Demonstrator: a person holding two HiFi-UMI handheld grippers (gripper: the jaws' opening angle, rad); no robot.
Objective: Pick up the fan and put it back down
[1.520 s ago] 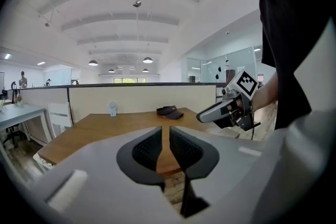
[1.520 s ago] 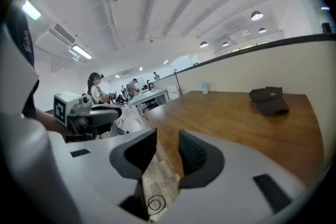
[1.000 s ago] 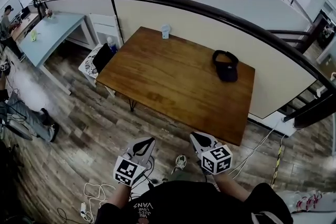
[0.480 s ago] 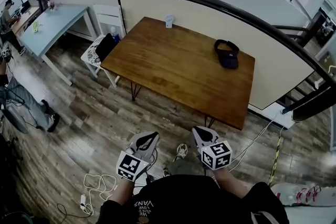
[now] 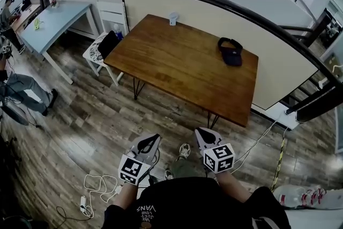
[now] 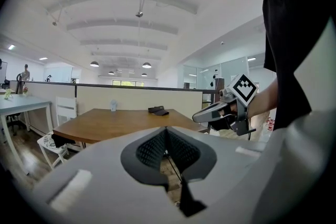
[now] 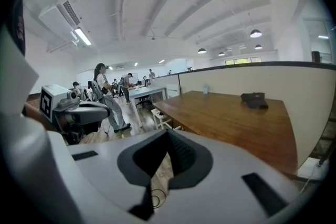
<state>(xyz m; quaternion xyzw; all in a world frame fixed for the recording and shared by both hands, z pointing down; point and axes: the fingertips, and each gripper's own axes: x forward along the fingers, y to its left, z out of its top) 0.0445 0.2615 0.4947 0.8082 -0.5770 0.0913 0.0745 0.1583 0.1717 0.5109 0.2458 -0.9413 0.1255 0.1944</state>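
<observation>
**Both tongs closed and empty; fan standing at the far table edge**

I find the left tongs (image 5: 151,139) fully closed. Its smooth grey shells meet over ribbed black pads, and nothing sits between them. The right tongs (image 5: 205,134) is closed in the same way and holds nothing. Each carries a white cube printed with black square markers at its rear. The two are held side by side and apart, low in front of a dark-shirted torso. Their tips face the table and tilt slightly below level.

Beneath them lies a grey-brown plank floor (image 5: 96,126), with a loose white cable (image 5: 99,187) coiled at the lower left.

The table (image 5: 177,67) stands well ahead of both tongs. It is rectangular, with a smooth warm-brown wooden top on thin dark metal legs.

The fan (image 5: 173,18) is small, pale and upright. It stands at the table's far edge towards the left corner, just in front of a cream partition (image 5: 268,61) capped by a curved dark rail. A dark soft visor cap (image 5: 230,52) lies on the far right of the top, well apart from the fan.
</observation>
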